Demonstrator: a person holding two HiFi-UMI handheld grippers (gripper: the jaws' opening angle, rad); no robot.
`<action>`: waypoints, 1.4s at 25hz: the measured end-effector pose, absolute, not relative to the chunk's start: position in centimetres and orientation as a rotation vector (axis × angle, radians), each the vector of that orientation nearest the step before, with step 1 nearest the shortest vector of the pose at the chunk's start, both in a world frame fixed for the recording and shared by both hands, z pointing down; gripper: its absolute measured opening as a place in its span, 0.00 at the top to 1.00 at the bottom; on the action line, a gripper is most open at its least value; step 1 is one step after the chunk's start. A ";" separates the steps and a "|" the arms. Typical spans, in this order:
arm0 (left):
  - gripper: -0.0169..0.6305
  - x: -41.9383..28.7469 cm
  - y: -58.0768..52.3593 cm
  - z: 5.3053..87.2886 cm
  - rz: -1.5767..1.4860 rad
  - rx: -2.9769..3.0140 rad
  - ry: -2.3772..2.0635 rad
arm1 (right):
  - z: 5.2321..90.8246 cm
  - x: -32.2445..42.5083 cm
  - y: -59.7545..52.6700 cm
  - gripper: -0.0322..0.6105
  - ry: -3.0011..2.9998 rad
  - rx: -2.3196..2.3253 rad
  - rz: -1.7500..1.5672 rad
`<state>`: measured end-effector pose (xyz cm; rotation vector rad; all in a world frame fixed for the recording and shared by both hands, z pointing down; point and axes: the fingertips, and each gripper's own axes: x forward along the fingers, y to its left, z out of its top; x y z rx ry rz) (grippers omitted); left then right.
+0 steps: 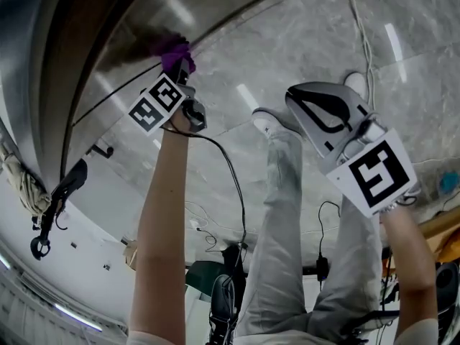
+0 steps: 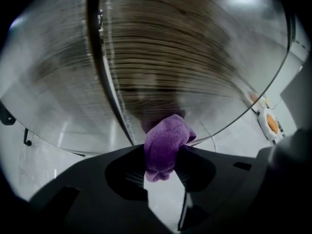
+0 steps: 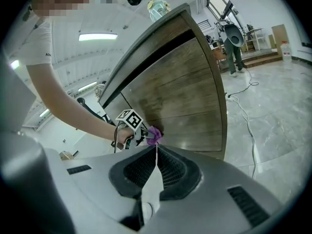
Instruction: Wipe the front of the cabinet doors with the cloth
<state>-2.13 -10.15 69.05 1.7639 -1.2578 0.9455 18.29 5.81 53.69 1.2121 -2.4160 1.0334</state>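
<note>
- In the right gripper view, the right gripper was seen at 6 o'clock with its jaws clenched together, edge to edge, and nothing caught between them.
- In the head view, the same right gripper was held at about 3 o'clock, clear of the cabinet and well apart from the other tool.
- The left gripper was found closed tight on a purple cloth. The bunched fabric was gripped between both jaws and stuck out past their tips towards 12 o'clock.
- From the head, the left gripper was seen at roughly 10 o'clock at the end of an outstretched forearm, with its marker cube turned towards the camera.
- The cloth was pressed against the front of the cabinet door, low on the panel. A faint purple reflection of it could be made out on the glossy wood-grain surface.
- A dark vertical seam was noted just beside the cloth, at its 10 o'clock.
- In the right gripper view, the door filled the centre, with the cloth touching it towards its lower left part.
- A grey marbled floor lay beyond the cabinet, with a pale cable trailing across it at 1 o'clock.
- A bottle was seen on the cabinet top at 12 o'clock.
</note>
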 end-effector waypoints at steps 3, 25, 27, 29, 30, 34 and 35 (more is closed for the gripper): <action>0.75 -4.4 -10.1 69.1 0.977 1.719 -1.340 | 53.7 19.0 6.1 0.90 -2.417 1.206 1.036; 0.75 26.3 -7.4 76.3 1.142 1.963 -0.924 | 58.1 39.4 8.6 0.90 -2.222 1.476 1.134; 0.75 27.4 -8.1 76.8 1.160 1.970 -0.919 | 58.5 40.2 8.4 0.90 -2.211 1.499 1.147; 0.75 27.7 -8.7 77.3 1.173 1.962 -0.918 | 59.0 40.7 8.3 0.90 -2.203 1.509 1.155; 0.75 27.6 -8.8 77.5 1.186 1.961 -0.909 | 59.1 40.8 8.3 0.90 -2.203 1.508 1.153; 0.75 25.5 -8.9 78.2 1.229 1.949 -0.882 | 59.5 39.7 7.8 0.90 -2.213 1.479 1.138; 0.75 24.7 -8.9 78.4 1.242 1.944 -0.878 | 59.5 39.3 7.5 0.90 -2.216 1.473 1.134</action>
